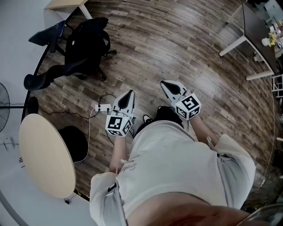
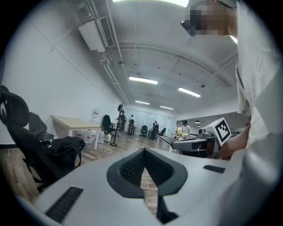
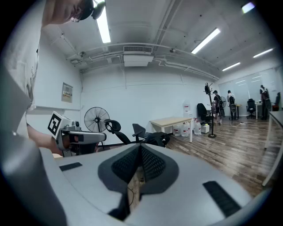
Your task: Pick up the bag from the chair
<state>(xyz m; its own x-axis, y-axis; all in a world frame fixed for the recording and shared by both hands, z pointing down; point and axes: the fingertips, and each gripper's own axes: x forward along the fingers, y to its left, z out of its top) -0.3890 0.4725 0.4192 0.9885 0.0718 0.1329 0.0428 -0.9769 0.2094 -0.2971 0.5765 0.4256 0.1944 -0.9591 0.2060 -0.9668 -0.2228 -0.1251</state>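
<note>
A black bag point(image 1: 86, 44) rests on the seat of a black office chair point(image 1: 37, 80) at the upper left of the head view, well ahead of both grippers. My left gripper point(image 1: 125, 98) and right gripper point(image 1: 168, 85) are held side by side above the wooden floor, both pointing forward, both shut with nothing between the jaws. In the left gripper view the bag point(image 2: 66, 150) lies low at the left on the chair point(image 2: 20, 137), beyond the closed tips point(image 2: 144, 150). The right gripper view shows the bag point(image 3: 155, 139) and chair point(image 3: 116, 131) far off, past its closed tips point(image 3: 140, 146).
A round beige table point(image 1: 46, 154) stands close at my left, with a fan point(image 1: 3, 106) beside it. A white power strip point(image 1: 102, 107) with cables lies on the floor just before the left gripper. A light desk point(image 1: 66, 3) stands behind the chair; a dark table point(image 1: 258, 31) is far right.
</note>
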